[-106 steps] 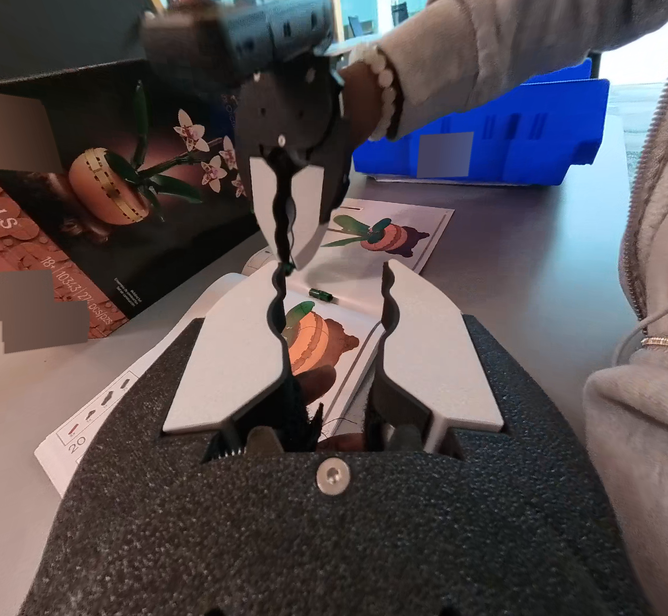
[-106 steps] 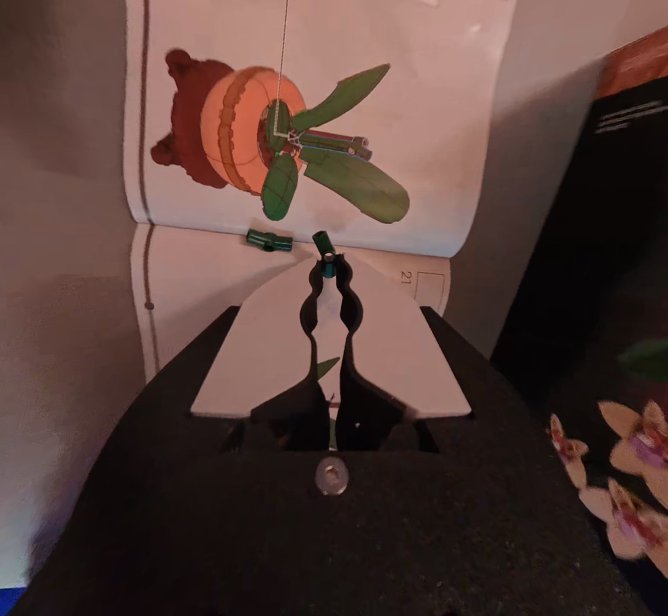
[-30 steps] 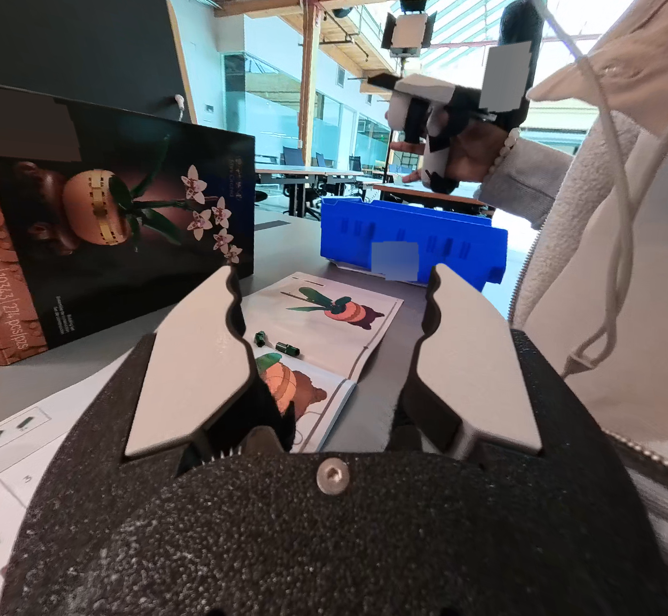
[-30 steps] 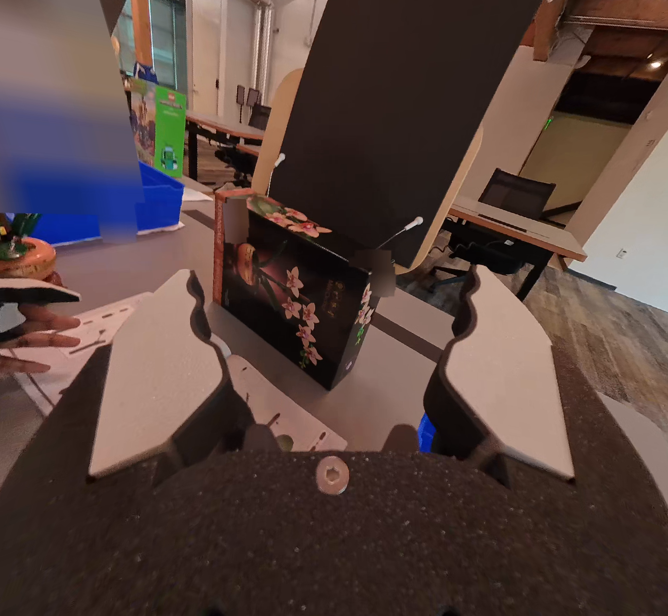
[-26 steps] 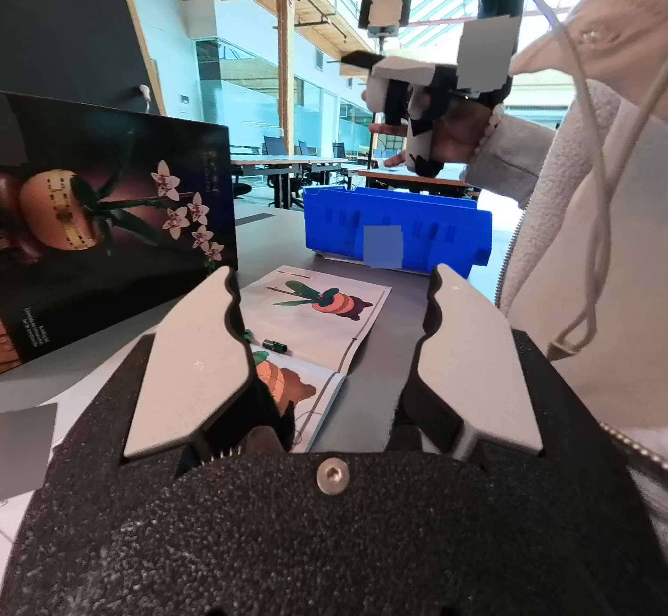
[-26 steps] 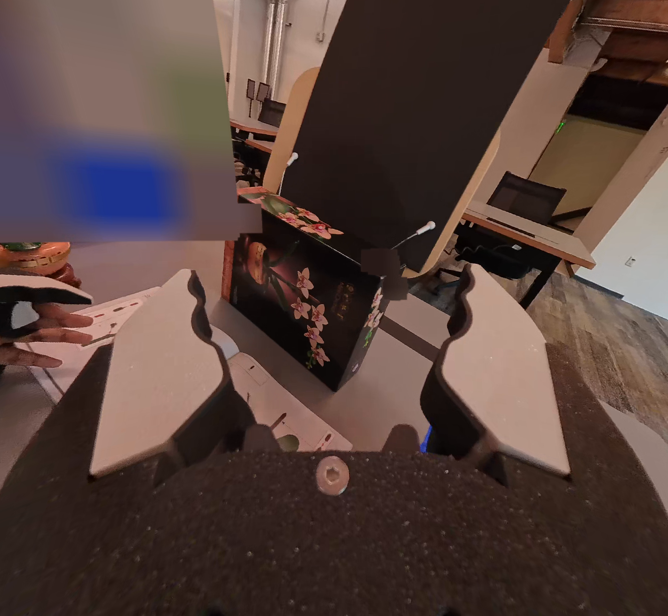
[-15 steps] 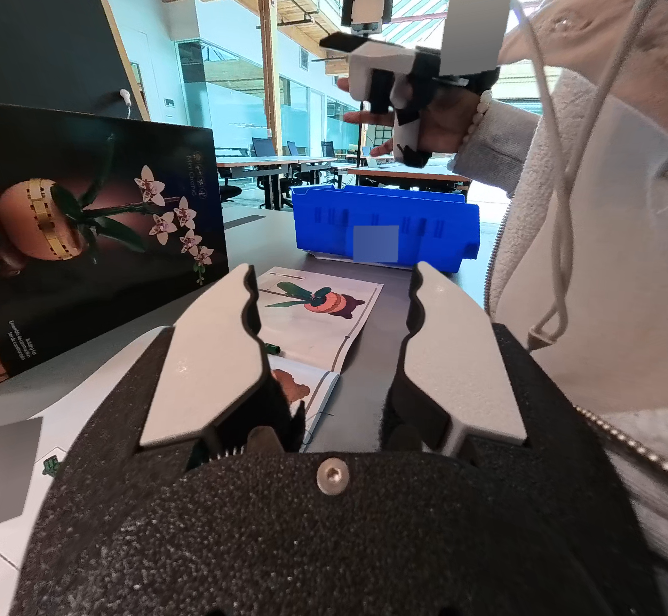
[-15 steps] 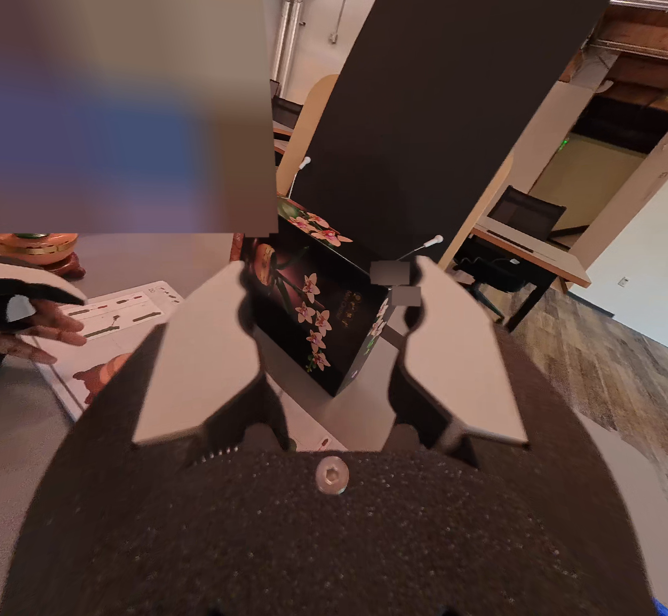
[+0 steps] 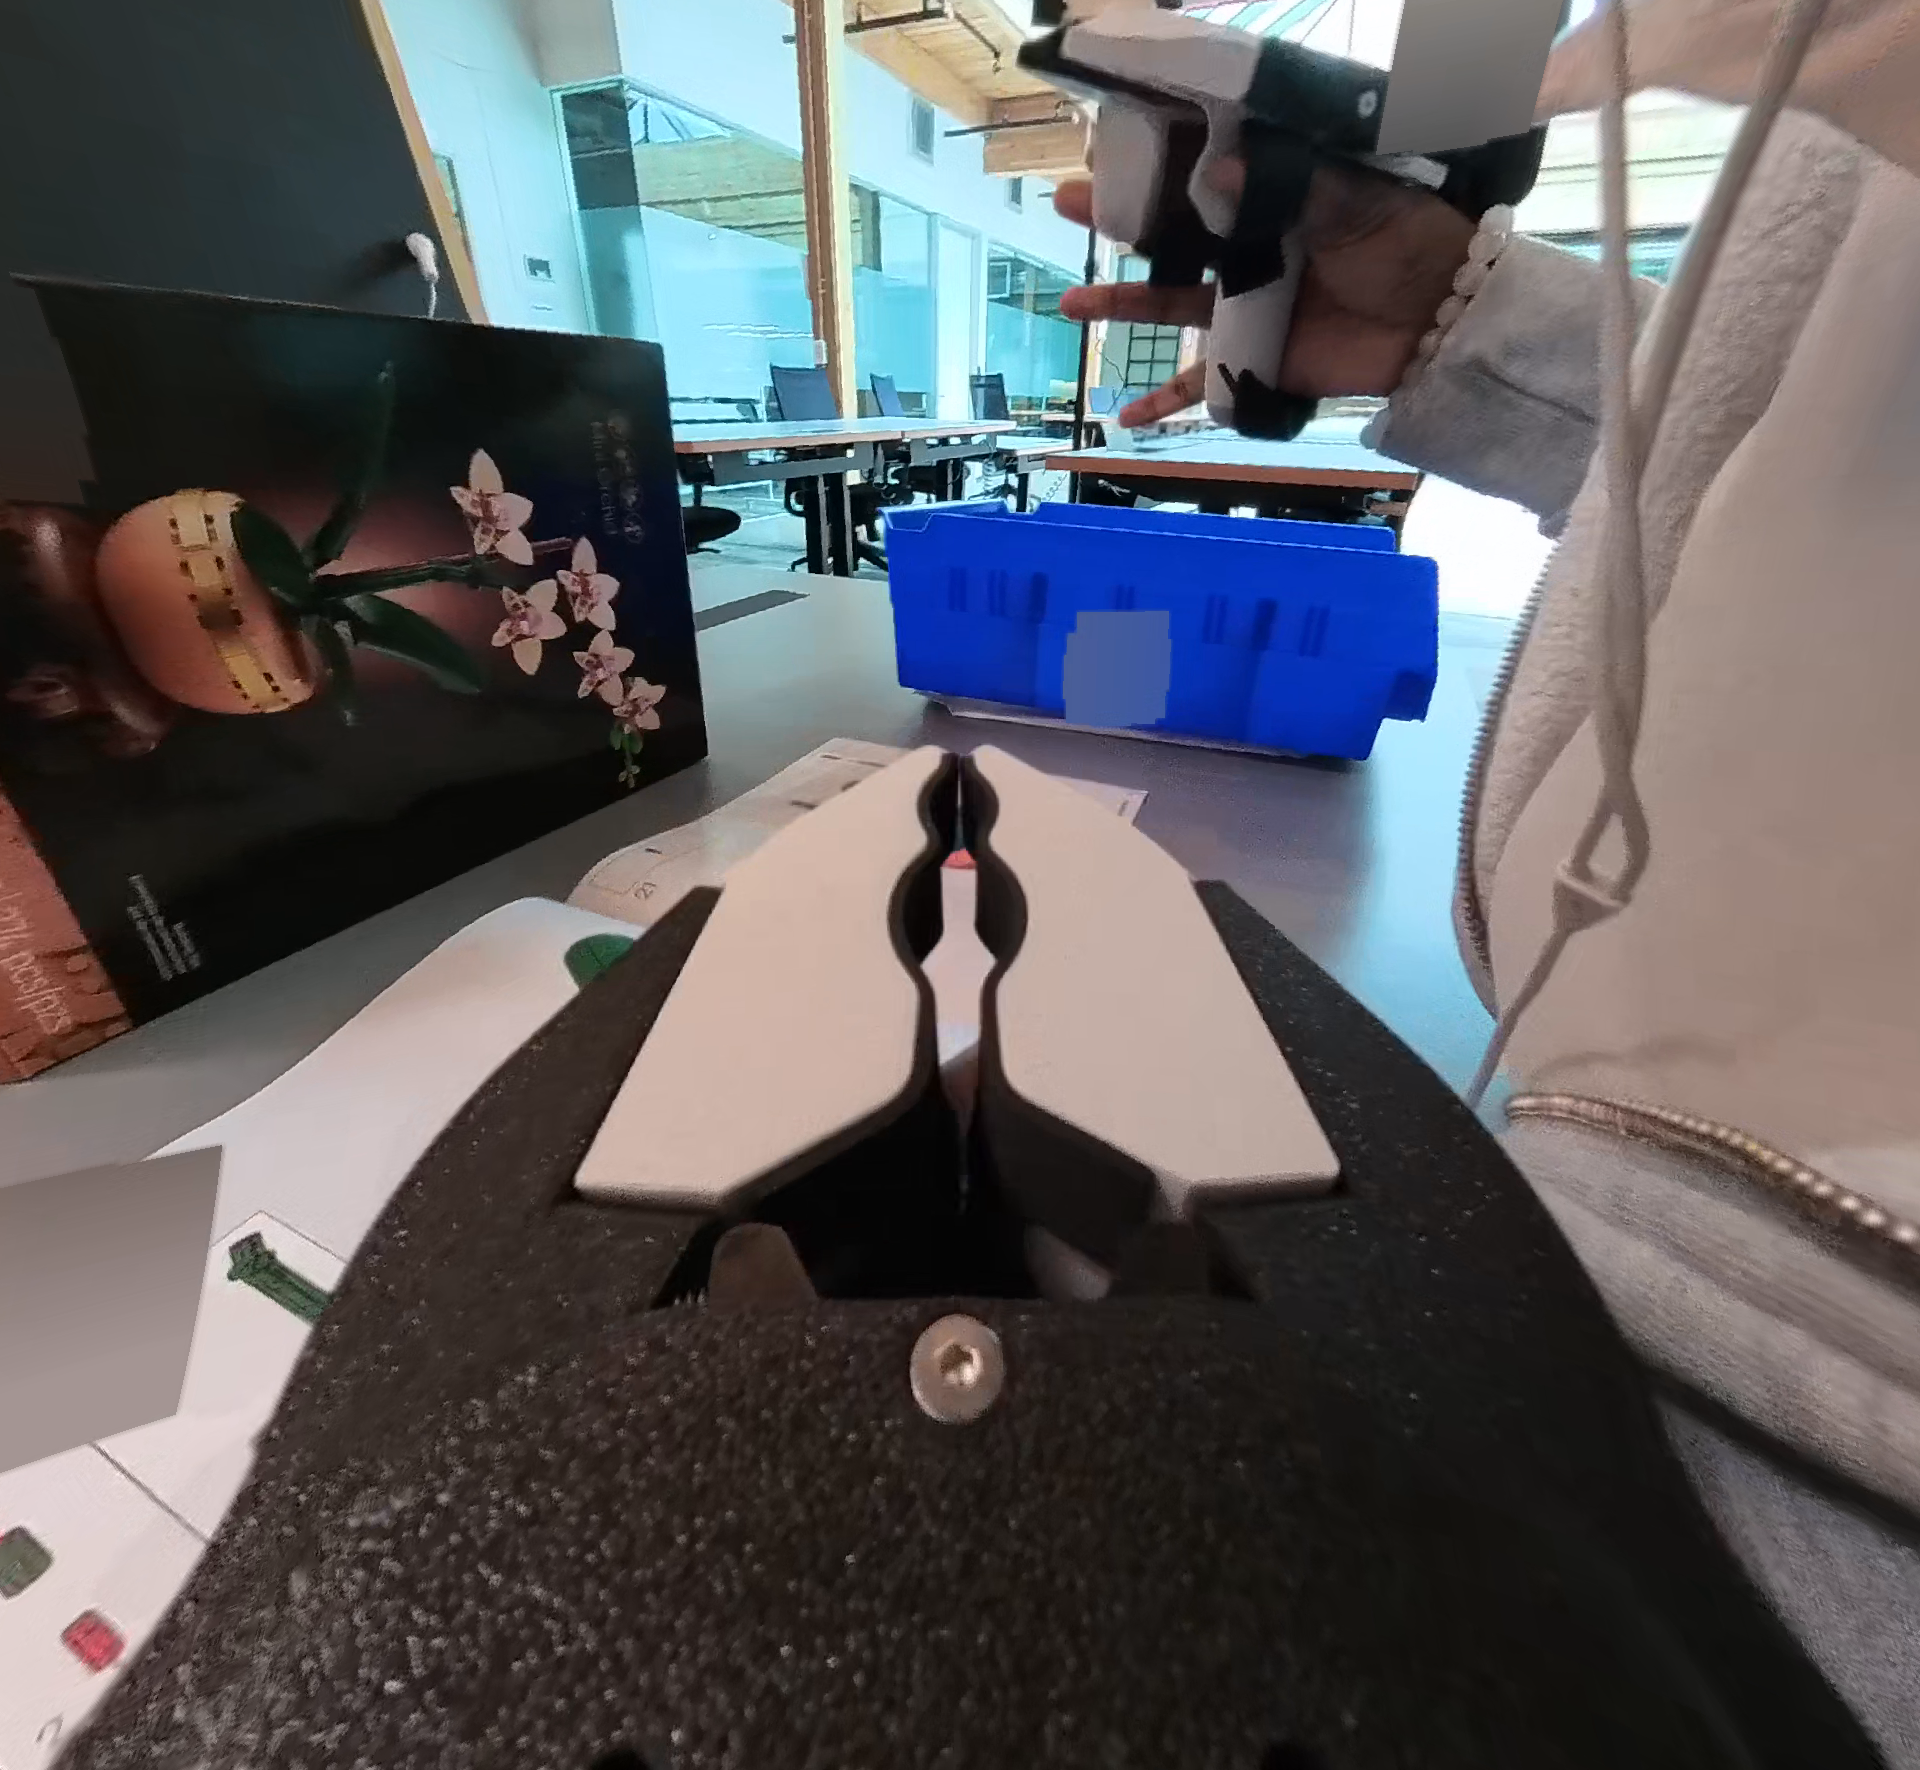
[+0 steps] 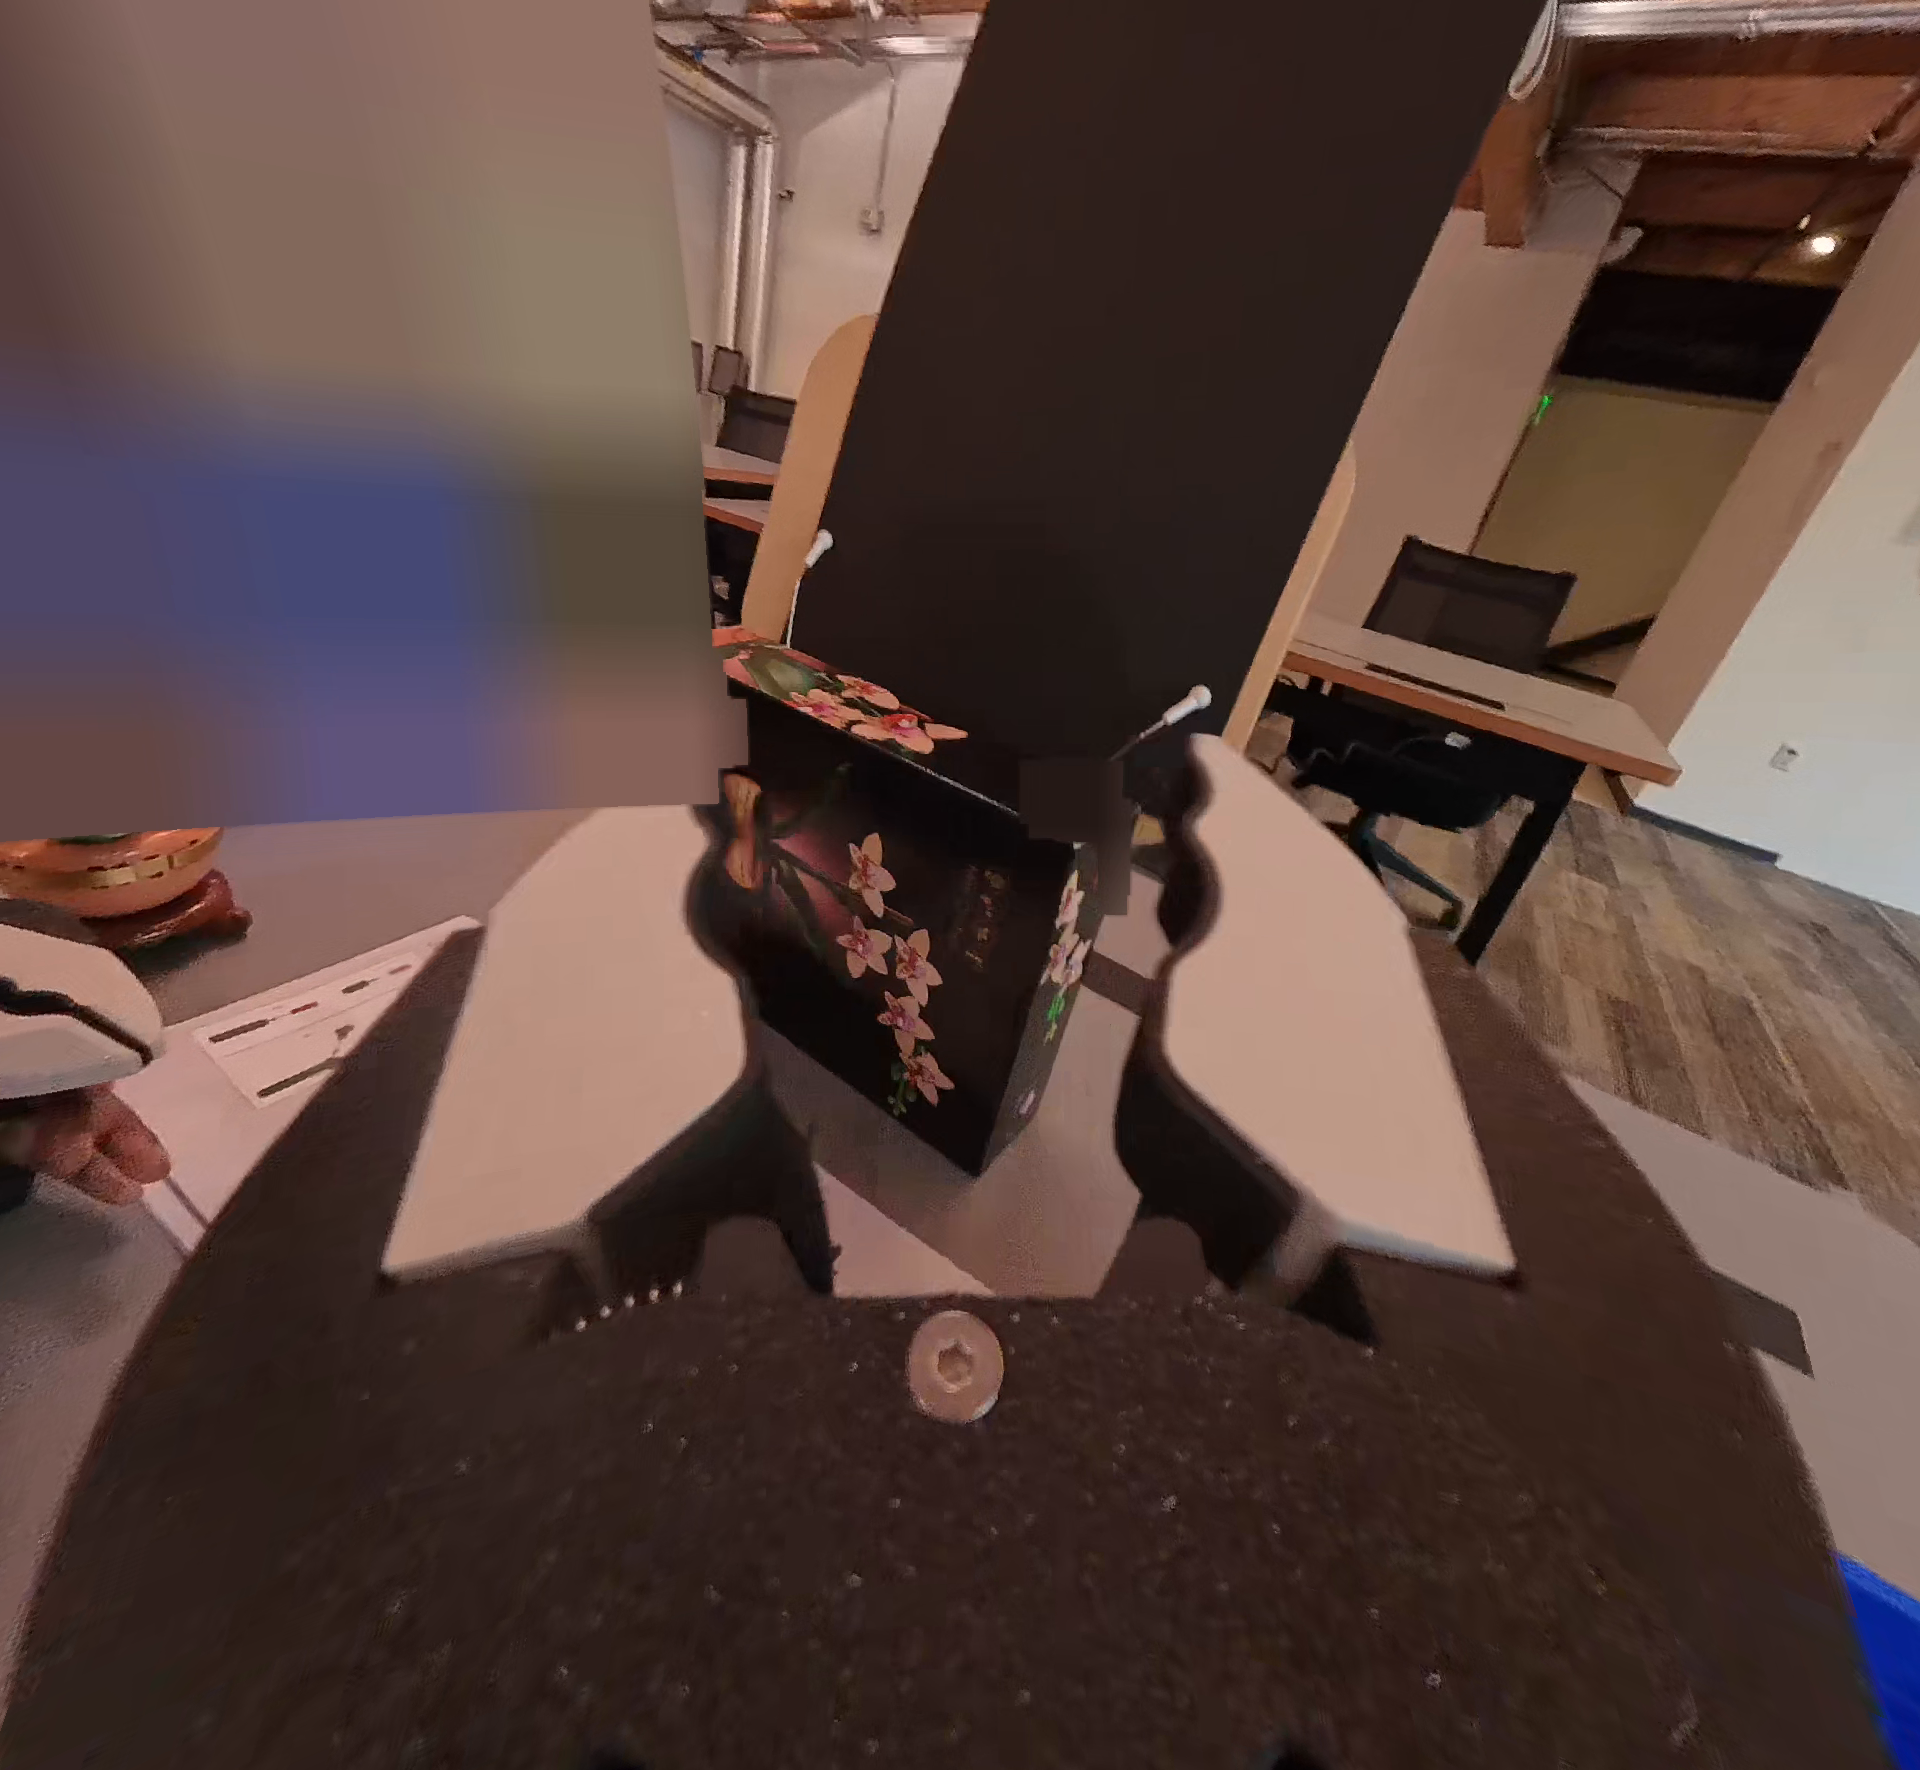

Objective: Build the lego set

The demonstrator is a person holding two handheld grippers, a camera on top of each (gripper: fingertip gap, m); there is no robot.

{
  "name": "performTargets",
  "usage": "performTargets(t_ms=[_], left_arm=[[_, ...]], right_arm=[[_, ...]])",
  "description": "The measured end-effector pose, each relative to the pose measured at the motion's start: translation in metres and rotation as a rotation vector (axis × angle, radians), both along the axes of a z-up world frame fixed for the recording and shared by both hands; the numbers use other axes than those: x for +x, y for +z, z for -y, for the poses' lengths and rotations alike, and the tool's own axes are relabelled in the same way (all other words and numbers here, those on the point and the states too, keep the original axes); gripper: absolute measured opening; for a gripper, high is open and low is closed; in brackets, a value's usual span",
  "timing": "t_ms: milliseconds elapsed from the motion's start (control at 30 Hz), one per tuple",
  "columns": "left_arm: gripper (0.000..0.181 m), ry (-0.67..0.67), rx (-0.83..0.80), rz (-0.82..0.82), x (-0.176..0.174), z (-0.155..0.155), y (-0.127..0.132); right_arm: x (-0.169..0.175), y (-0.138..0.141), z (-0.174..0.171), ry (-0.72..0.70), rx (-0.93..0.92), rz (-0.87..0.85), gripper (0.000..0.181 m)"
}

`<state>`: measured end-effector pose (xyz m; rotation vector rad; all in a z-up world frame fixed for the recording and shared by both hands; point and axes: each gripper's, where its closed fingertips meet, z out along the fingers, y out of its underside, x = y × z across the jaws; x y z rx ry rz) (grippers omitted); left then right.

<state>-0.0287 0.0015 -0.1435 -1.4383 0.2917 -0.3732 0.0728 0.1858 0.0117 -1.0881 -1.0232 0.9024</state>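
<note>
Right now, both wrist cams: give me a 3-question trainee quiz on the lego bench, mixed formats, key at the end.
1. True or false: the left claw is shut, with nothing seen between its tips.
2. Multiple choice: where is the right claw? A) clamped on a green piece B) open, raised off the table, facing the lego box C) inside the blue bin
3. Fill in: the lego pot model stands on the ____ beside the instruction booklet.

Key: 1 true; 2 B; 3 table
</note>
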Motion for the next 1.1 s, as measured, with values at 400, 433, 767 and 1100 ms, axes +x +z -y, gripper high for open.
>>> performTargets(t_ms=[400,433,767,1100], left_arm=[[0.000,0.019,-0.012,0.046,-0.006,-0.002,0.000],[0.000,0.020,-0.013,0.049,-0.007,-0.002,0.000],[0.001,0.035,-0.018,0.061,-0.010,-0.003,0.000],[0.003,0.033,-0.020,0.049,-0.008,-0.003,-0.001]], right_arm=[[0.011,-0.006,-0.005,-0.055,0.008,0.025,0.081],[0.013,-0.008,-0.004,-0.052,0.024,0.043,0.043],[0.023,-0.019,-0.002,-0.061,0.011,0.080,0.063],[0.024,-0.031,0.012,0.024,-0.026,0.149,0.001]])
